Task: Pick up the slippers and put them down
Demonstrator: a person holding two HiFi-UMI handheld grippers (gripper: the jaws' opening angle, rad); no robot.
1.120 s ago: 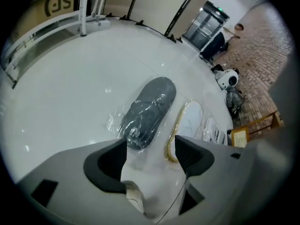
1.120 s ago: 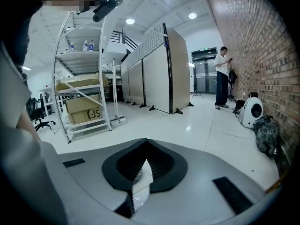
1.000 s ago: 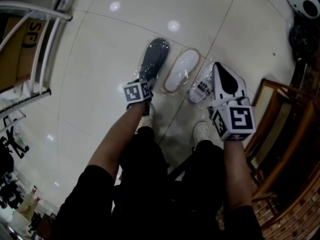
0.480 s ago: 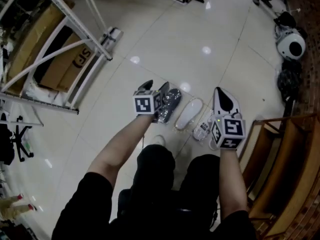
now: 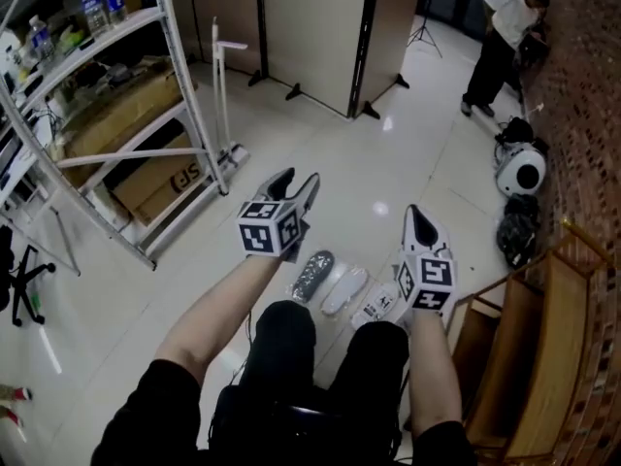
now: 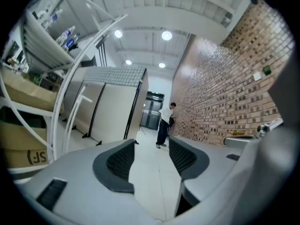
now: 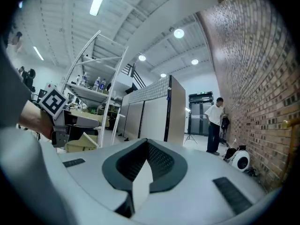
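A storage-style workroom is seen: across from the brick wall [image 6: 220, 93], a white metal rack [image 5: 97, 39] is loaded with cardboard boxes [image 5: 160, 178] and bottles [image 5: 102, 3]; partition screens [image 5: 310, 27] are stood on glossy tiles [image 5: 408, 153].

Three slippers lie in a row on the pale floor [image 5: 408, 168], long sides next to each other. A speckled grey slipper [image 5: 312, 275] is on the left, a plain white slipper [image 5: 344, 289] just beside it, and a printed white slipper [image 5: 376, 308] on the right, partly hidden.
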